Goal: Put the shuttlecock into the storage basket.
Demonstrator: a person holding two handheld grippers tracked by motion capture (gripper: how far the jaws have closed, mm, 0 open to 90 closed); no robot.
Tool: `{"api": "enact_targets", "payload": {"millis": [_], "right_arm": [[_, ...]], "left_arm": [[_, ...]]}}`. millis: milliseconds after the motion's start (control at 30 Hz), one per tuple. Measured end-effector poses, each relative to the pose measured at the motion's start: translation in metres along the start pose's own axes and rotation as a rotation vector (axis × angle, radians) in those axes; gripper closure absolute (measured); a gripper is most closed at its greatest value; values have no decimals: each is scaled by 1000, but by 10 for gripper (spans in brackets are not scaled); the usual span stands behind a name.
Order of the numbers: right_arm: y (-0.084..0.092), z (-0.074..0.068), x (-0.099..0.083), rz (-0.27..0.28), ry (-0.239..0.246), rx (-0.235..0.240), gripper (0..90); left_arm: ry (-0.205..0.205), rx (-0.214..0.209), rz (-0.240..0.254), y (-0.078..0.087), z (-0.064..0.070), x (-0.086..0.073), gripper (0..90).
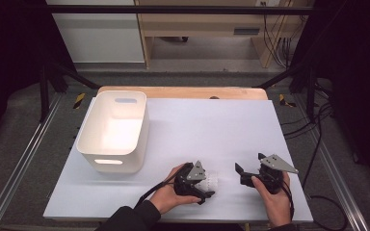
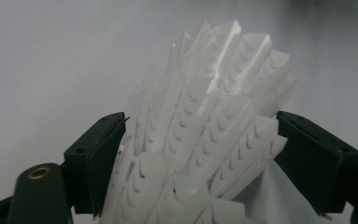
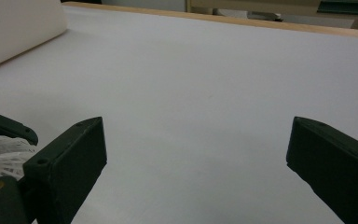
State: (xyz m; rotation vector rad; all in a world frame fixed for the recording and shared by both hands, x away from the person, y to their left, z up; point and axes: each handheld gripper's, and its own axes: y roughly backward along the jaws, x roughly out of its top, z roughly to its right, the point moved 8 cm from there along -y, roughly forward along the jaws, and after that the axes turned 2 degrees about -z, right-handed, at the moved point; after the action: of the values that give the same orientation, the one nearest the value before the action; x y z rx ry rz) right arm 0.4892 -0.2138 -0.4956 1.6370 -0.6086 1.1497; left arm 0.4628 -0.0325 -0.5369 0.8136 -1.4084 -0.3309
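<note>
Left gripper (image 1: 207, 188): near edge of the table (image 1: 212, 125), left of the right gripper; its fingers (image 2: 98, 158) sit on either side of a white ribbed plastic piece (image 2: 205, 140), close against it, though whether the pads press cannot be told.
White ribbed plastic piece: lies on the table between the left fingers, near centre, right of the bin.
Right gripper (image 1: 243, 174): near right, fingers (image 3: 74, 158) spread wide over bare table, holding nothing.
White bin (image 1: 113, 130): far left, well apart from both grippers.
</note>
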Motion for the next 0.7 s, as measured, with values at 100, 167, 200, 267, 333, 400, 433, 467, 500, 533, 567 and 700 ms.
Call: {"api": "enact_targets", "payload": {"millis": [100,167,200,267,333,400,433,467,500,533,567,700], "right_arm": [[0,0,0,0,1,1,51],[0,0,0,0,0,1,51],[0,0,0,0,0,1,51],[0,0,0,0,0,1,51],[0,0,0,0,1,1,51],[0,0,0,0,0,2,51],[0,0,0,-1,0,2,51],[0,-1,0,-1,0,3,51],[0,-1,0,-2,-1,3,51],[0,-1,0,-2,-1,3,51],[0,-1,0,-1,-1,4,51],[0,-1,0,-1,-5,4,51]], "left_arm": [[-8,16,6,0,2,0,271],[-14,28,4,0,2,0,307],[-17,34,6,0,3,0,331],[-27,47,9,0,3,0,372],[-30,60,11,1,3,-1,425],[-39,68,10,1,3,0,461],[-42,71,15,1,4,0,481],[-44,74,15,1,4,0,497],[-45,76,14,2,4,1,505],[-47,81,14,2,3,1,519],[-45,83,18,3,3,1,552],[-34,86,31,6,1,3,620]]}}
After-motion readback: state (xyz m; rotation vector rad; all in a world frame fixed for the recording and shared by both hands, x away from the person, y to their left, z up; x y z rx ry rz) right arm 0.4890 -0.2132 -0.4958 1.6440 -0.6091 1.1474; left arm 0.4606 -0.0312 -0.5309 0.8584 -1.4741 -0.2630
